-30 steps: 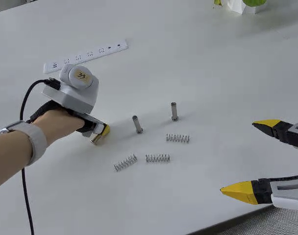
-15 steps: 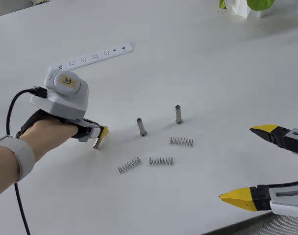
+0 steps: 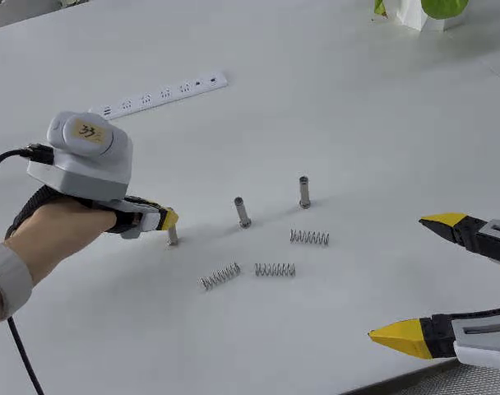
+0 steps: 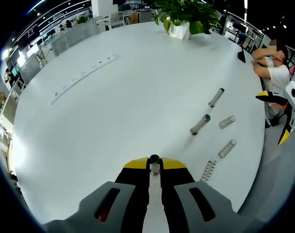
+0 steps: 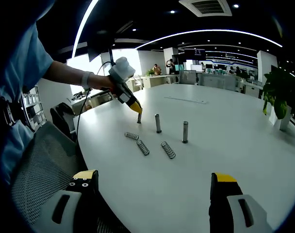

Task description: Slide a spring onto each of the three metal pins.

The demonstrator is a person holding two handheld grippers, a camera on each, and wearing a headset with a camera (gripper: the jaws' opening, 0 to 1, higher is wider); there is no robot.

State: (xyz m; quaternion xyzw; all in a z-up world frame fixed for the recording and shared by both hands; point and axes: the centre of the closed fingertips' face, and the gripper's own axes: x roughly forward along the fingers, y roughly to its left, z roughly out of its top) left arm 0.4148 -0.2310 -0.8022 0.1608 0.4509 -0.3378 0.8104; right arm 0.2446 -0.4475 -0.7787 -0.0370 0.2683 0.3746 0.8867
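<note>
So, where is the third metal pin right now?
The third pin is at the left in the head view, held upright between the tips of the left hand-held gripper, left of the middle pin.

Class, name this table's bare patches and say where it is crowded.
Free: the broad stretch between the power strip and the pins; the table right of the pins, up to the plant pot. Crowded: the middle, where pins and springs cluster, with the left gripper shut on the left pin.
</note>
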